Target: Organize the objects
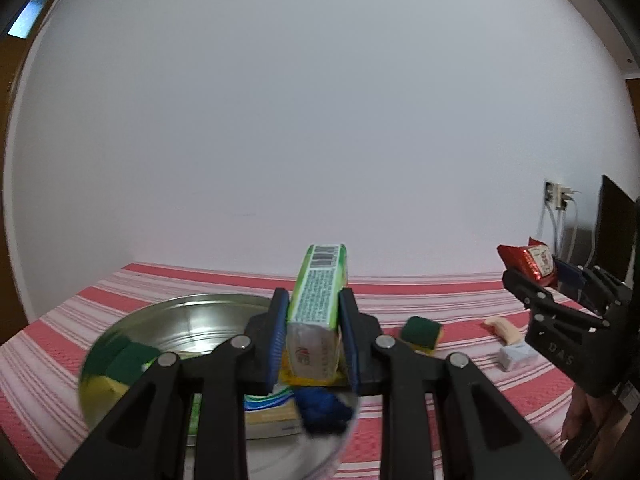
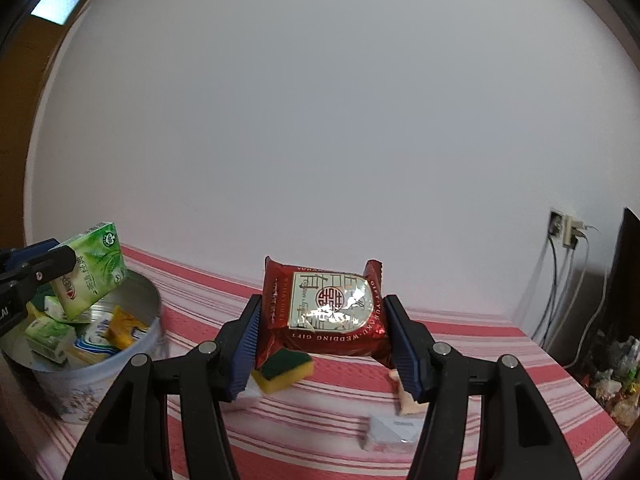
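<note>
My left gripper (image 1: 313, 332) is shut on a green tissue pack (image 1: 320, 284), held in the air above a round metal tin (image 1: 192, 312). The right wrist view shows that same green tissue pack (image 2: 94, 270) over the tin (image 2: 120, 364) at the left. Inside the tin lie more tissue packs, a sponge and a blue item. My right gripper (image 2: 324, 344) is shut on a red foil snack packet (image 2: 326, 306), lifted above the striped cloth. From the left wrist view the red packet (image 1: 530, 258) hangs at the far right in the right gripper (image 1: 560, 280).
A green and yellow sponge (image 2: 286, 370), a beige piece (image 2: 408, 400) and a small white packet (image 2: 394, 430) lie on the red striped cloth (image 2: 500, 380). A white wall stands behind, with a socket and cables (image 2: 564, 236) at the right. Clutter sits past the cloth's right edge.
</note>
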Action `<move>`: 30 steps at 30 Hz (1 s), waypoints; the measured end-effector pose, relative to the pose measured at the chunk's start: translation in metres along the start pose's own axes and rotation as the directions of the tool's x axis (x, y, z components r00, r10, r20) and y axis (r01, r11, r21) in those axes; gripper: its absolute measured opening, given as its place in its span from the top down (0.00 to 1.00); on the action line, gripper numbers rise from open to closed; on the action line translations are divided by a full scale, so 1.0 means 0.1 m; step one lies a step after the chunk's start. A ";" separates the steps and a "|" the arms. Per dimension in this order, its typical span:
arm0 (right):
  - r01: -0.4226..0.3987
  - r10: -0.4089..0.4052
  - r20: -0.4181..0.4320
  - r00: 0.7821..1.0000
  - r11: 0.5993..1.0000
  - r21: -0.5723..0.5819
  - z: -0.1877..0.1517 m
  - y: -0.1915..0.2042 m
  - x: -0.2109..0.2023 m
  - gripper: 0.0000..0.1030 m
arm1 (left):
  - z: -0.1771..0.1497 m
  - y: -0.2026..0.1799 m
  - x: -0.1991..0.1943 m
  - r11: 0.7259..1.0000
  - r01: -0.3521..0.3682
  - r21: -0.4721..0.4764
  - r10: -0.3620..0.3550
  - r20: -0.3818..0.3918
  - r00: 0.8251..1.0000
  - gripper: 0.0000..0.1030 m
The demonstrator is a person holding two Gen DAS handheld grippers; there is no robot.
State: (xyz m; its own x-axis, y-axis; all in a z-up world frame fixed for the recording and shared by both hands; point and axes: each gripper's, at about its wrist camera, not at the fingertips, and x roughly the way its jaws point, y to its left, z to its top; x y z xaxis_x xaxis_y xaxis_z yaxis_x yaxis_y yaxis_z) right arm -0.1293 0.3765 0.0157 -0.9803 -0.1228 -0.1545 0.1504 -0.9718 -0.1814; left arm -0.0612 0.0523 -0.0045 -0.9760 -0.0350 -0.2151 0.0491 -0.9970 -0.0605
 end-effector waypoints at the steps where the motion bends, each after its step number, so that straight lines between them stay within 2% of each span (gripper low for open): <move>1: -0.012 0.012 0.003 1.000 1.000 -0.010 0.01 0.05 0.01 0.41 | 0.00 0.04 -0.01 1.000 -0.003 -0.008 0.003 -0.004 1.000 0.77; 6: -0.063 0.064 0.012 0.998 0.997 -0.051 0.08 0.27 0.04 0.41 | 0.00 0.14 0.03 0.999 -0.041 -0.019 0.040 -0.026 0.999 0.77; 10: -0.138 0.139 0.014 0.990 0.989 -0.047 0.17 0.41 0.06 0.41 | -0.02 0.26 0.05 0.997 -0.076 -0.029 0.075 -0.052 0.996 0.77; 18: -0.290 0.290 -0.016 0.957 0.957 -0.006 0.31 0.67 0.18 0.40 | -0.06 0.47 0.19 0.988 -0.143 -0.063 0.135 -0.125 0.983 0.77; 24: -0.349 0.348 -0.046 0.936 0.937 -0.005 0.35 1.03 0.10 0.40 | -0.07 0.55 0.23 0.984 -0.163 -0.073 0.151 -0.144 0.978 0.77; 30: -0.389 0.388 -0.097 0.917 0.921 0.000 0.38 1.23 0.28 0.40 | -0.10 0.68 0.30 0.981 -0.176 -0.086 0.158 -0.183 0.970 0.77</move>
State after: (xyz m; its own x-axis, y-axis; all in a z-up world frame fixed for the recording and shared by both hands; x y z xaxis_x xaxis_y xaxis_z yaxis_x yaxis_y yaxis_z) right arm -0.1429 0.2461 0.0261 -0.8281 -0.4698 -0.3059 0.5202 -0.8473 -0.1072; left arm -0.0849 -0.0155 -0.0250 -0.9006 -0.1785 -0.3962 0.2378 -0.9656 -0.1056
